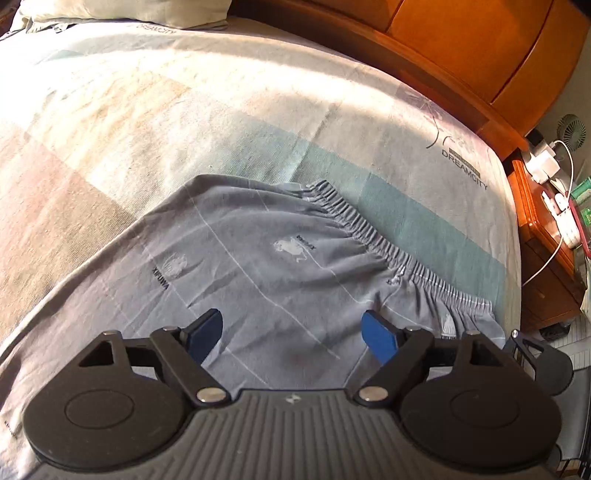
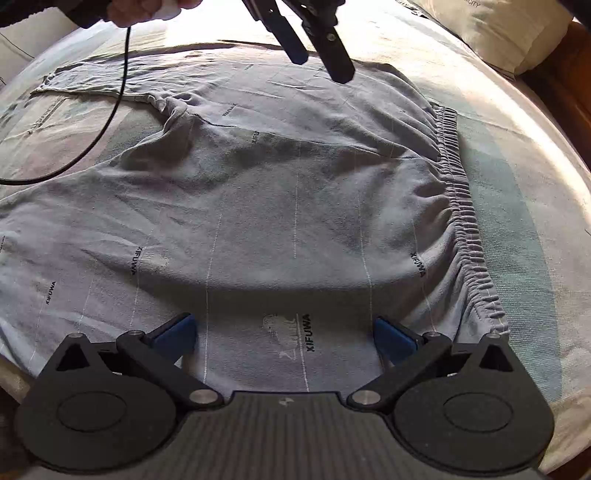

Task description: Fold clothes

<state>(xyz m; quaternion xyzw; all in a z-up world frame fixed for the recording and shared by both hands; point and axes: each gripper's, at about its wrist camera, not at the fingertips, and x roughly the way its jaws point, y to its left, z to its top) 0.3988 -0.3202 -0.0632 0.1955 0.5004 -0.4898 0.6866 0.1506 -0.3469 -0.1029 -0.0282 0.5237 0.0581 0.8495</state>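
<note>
Grey shorts [image 2: 280, 206] printed with XIFUWA logos lie spread flat on the bed, the elastic waistband [image 2: 461, 206] along their right side. My right gripper [image 2: 286, 334] hovers open over the near edge of the shorts, nothing between its blue pads. My left gripper [image 1: 291, 330] is open too, above the shorts [image 1: 273, 266] close to the waistband [image 1: 373, 229]. In the right wrist view the left gripper [image 2: 319, 61] reaches in from the top over the far edge of the garment, held by a hand [image 2: 147, 9].
The bed has a pale patterned sheet [image 1: 184, 110]. A pillow [image 2: 491, 29] lies at its head by the wooden headboard [image 1: 461, 48]. A nightstand [image 1: 546, 236] with chargers and cables stands beside the bed. A black cable [image 2: 110, 110] hangs over the sheet.
</note>
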